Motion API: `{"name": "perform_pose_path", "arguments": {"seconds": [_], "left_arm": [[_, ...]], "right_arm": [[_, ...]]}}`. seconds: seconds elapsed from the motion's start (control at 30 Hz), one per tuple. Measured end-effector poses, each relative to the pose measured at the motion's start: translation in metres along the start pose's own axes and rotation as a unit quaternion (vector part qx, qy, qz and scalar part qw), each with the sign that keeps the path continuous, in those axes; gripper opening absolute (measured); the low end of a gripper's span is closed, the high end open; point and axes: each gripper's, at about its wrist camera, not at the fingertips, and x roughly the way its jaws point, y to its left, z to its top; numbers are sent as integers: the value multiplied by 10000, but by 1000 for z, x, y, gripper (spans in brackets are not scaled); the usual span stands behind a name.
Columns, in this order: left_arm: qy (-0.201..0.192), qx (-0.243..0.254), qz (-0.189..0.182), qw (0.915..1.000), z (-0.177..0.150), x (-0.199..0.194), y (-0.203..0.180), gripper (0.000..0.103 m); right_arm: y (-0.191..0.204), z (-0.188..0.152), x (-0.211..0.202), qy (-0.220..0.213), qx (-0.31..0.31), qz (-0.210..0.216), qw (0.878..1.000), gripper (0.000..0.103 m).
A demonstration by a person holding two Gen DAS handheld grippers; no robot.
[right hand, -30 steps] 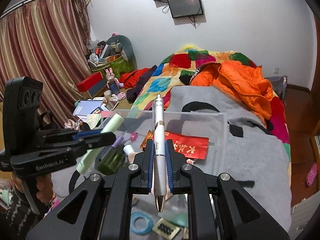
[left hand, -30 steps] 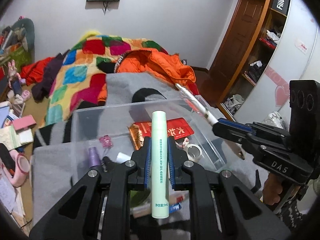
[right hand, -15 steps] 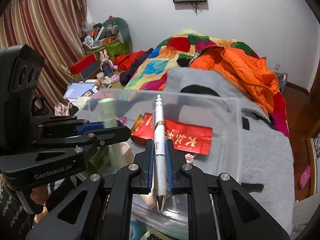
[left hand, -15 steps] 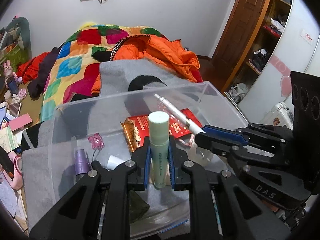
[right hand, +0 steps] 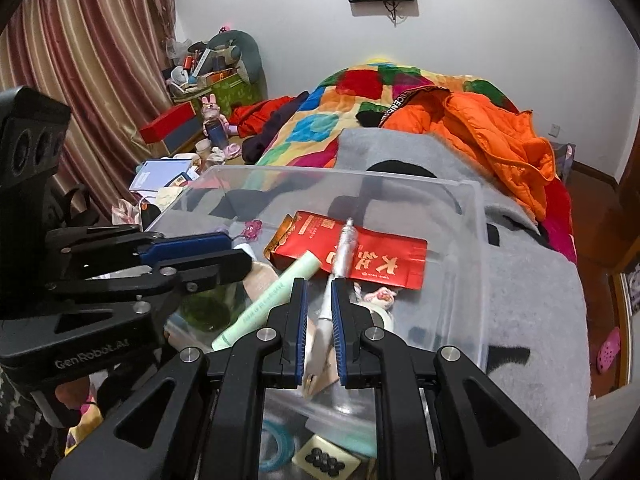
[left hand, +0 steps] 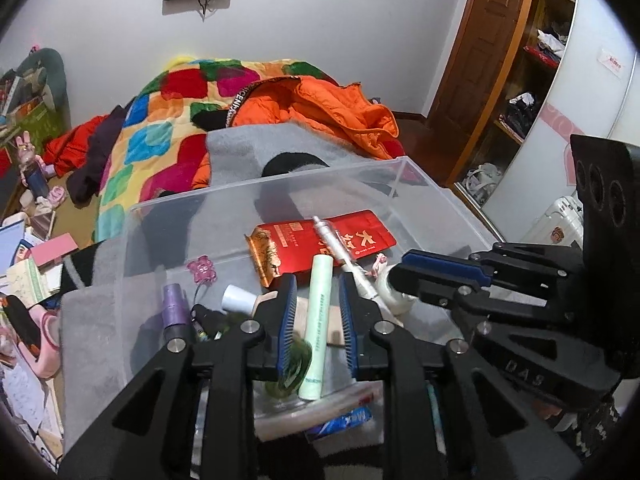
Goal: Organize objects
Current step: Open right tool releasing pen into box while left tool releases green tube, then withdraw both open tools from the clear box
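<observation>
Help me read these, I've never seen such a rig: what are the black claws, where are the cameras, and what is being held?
There is no robot here. A person holds a hand-operated two-finger gripper in each hand, and each carries a wide-angle camera looking forward along its fingers. One picture is taken from the left gripper, the other from the right gripper; each also shows the other tool at its side. Both reach into a clear plastic bin that rests on a grey blanket. In the bin lie a red packet, a purple-capped bottle and other small items. A pale green tube lies between the left jaws and a silver pen between the right jaws, but both pairs stand apart, so nothing is gripped: both things lie in the bin.
</observation>
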Motion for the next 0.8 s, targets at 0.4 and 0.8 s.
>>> {"name": "perform_pose_path", "arguments": {"seconds": [0.4, 0.8], "left_arm": [[-364, 53, 64, 9993, -19, -47, -11, 48], [-335, 38, 351, 9988, -59, -58, -13, 67]], "right_arm": [[-3, -21, -56, -467, 96, -309, 9984, 39], [-12, -58, -76, -496, 324, -483, 9971, 42]]}}
